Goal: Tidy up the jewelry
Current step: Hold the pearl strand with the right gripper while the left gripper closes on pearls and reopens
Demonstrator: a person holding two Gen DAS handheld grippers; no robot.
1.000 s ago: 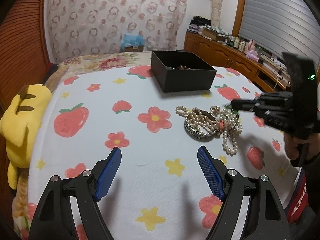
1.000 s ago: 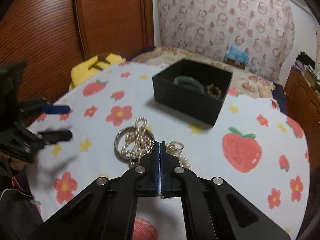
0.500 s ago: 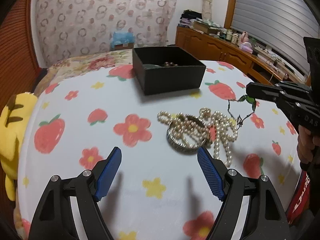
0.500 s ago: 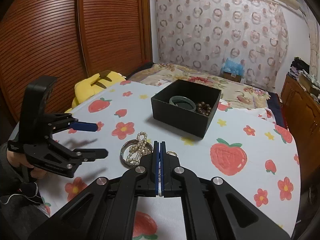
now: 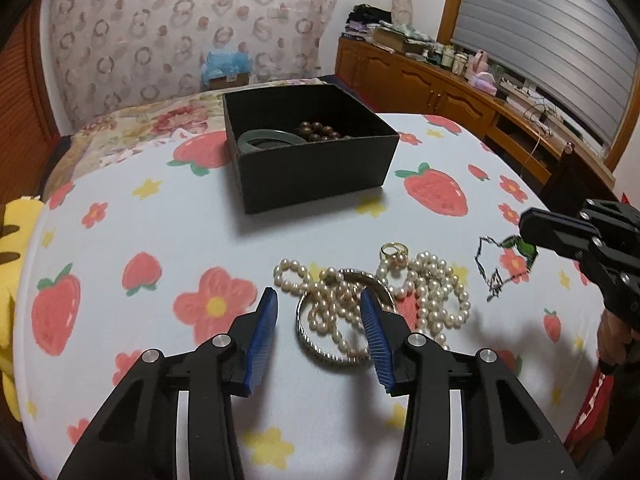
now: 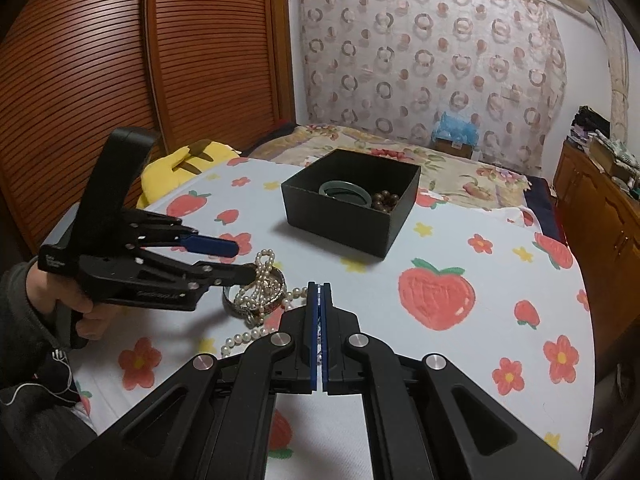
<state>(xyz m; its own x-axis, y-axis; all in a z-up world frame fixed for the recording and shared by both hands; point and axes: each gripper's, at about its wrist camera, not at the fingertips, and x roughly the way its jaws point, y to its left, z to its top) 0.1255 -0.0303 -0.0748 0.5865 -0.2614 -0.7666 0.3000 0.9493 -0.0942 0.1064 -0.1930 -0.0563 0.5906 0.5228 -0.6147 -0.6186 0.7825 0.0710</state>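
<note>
A pile of pearl strands point(image 5: 436, 292) lies on the fruit-print tablecloth, tangled with a silver bangle point(image 5: 320, 350) and a gold ring point(image 5: 394, 250). My left gripper point(image 5: 320, 308) hangs over the bangle with its jaws closing. The bangle and pearls sit between the blue pads, which do not press on them. From the right wrist, the left gripper point(image 6: 240, 259) reaches the pearls point(image 6: 260, 280). My right gripper point(image 5: 532, 232) is shut on a thin black chain point(image 5: 488, 264) with a green pendant, held above the cloth. The black box point(image 5: 312, 176) holds a green bangle point(image 5: 266, 142) and brown beads point(image 5: 320, 132).
A yellow plush toy point(image 5: 16, 248) lies off the table's left edge. A flowered bed point(image 6: 460, 168) stands behind the table, and a cluttered wooden cabinet point(image 5: 440, 88) runs along the right wall. A person's hand point(image 6: 80, 308) holds the left gripper.
My left gripper has moved forward onto the pile and its jaws have narrowed. My right gripper has lifted the black chain off the pile and drawn back to the right.
</note>
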